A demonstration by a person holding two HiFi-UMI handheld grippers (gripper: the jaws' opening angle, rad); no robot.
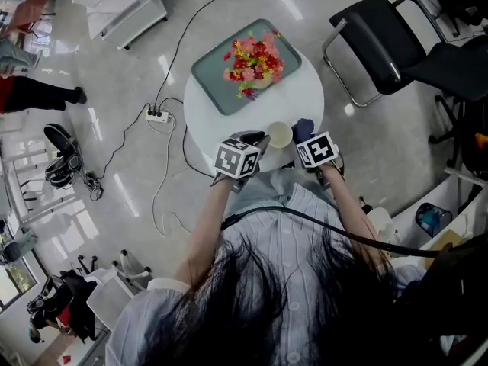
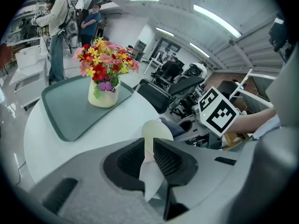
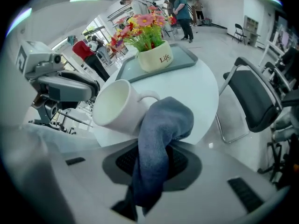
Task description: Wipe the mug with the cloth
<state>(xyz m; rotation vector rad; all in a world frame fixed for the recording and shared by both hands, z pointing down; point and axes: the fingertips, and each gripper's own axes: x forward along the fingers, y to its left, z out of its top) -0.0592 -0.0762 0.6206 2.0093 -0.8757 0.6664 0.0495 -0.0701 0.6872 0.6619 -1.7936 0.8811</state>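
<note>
- Head view: the left tool point(image 1: 261, 139) and the right tool point(image 1: 306, 137) meet over the near edge of the round white bench point(image 1: 309, 90). The cream mug point(image 1: 280, 134) sits between them, and a dark blue cloth point(image 1: 302, 126) is bunched just to its right.
- Only the head view gives the layout. A grey-green tray point(image 1: 210, 75) lies on the far left part of the bench and carries a pot of flowers point(image 1: 255, 63). A black chair point(image 1: 377, 33) stands on the floor at the far right.
- Left gripper view adds what cannot be seen from above: the left tool's jaws are pinched tight on the mug's thin wall. The mug shows edge-on here, rising from between the jaws. The right tool's marker cube is off to the right.
- Right gripper view: the right tool's jaws are closed on the cloth, which is bunched between them. One end trails back toward the camera, and the upper fold presses against the mug's outer side, over the handle.
- Only the right gripper view shows the mug's pose. It is tipped on its side, with its mouth turned left toward the left tool.
- Lettering on the pot, "Life", is legible in the right gripper view alone.
</note>
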